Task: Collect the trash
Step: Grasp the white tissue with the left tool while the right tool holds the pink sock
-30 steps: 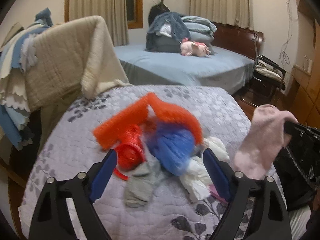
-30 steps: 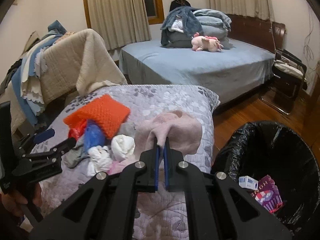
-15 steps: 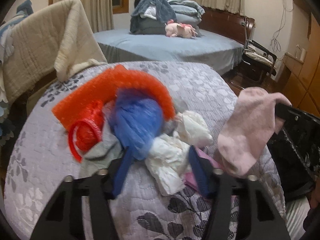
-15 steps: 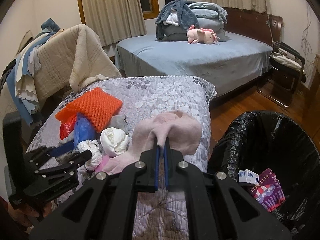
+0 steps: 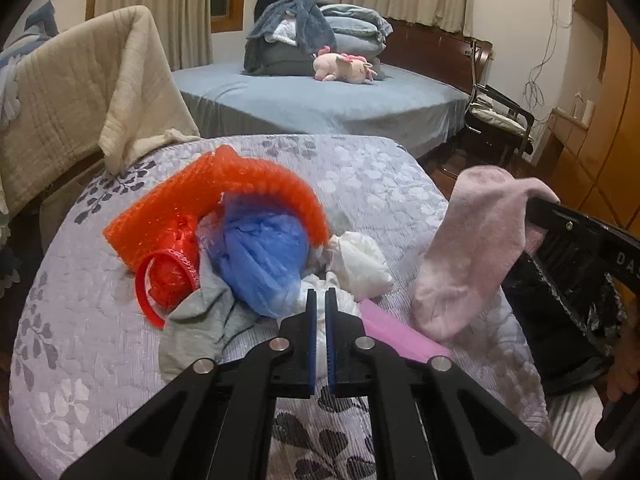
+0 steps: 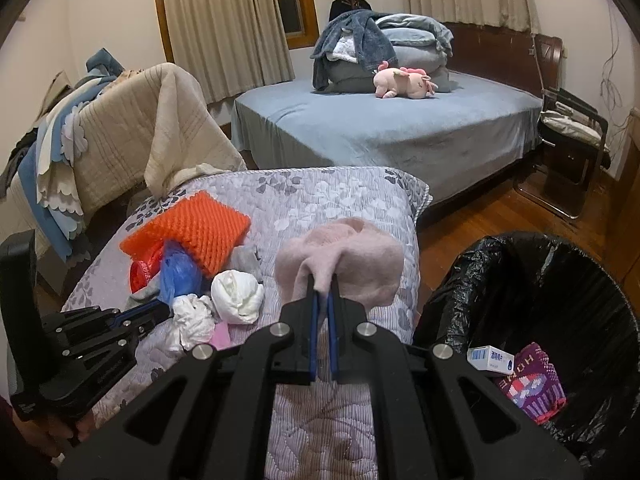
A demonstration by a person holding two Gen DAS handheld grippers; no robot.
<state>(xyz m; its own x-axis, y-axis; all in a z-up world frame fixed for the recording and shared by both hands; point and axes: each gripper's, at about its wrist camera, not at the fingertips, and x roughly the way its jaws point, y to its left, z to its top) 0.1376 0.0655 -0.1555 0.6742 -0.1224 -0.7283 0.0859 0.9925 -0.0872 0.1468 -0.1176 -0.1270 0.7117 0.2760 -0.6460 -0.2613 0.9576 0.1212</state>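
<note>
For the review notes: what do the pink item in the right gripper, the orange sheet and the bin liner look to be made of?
Pink sock: soft knit or fleece, matte and fuzzy, draping limply from the right gripper.
Orange sheet: probably bubble wrap; glossy, translucent, with rows of small bumps.
Bin liner: thin black plastic film, shiny and crinkled.

Left gripper (image 5: pixel 319 300): black linkage frame, blue-padded fingers (image 5: pixel 311 332) drawn together to a narrow slit, white crumpled material showing in the slit; pitched downward. In the right wrist view it sits at lower left, tips forward, with fingers of the person's left hand (image 6: pixel 60 434) wrapped under its handle.

Right gripper (image 6: pixel 323 300): same build, fingers (image 6: pixel 313 332) pinched closed on pink fabric; pitched downward. In the left wrist view it enters from the right edge, the person's right hand (image 5: pixel 624 368) partly visible behind it.
</note>
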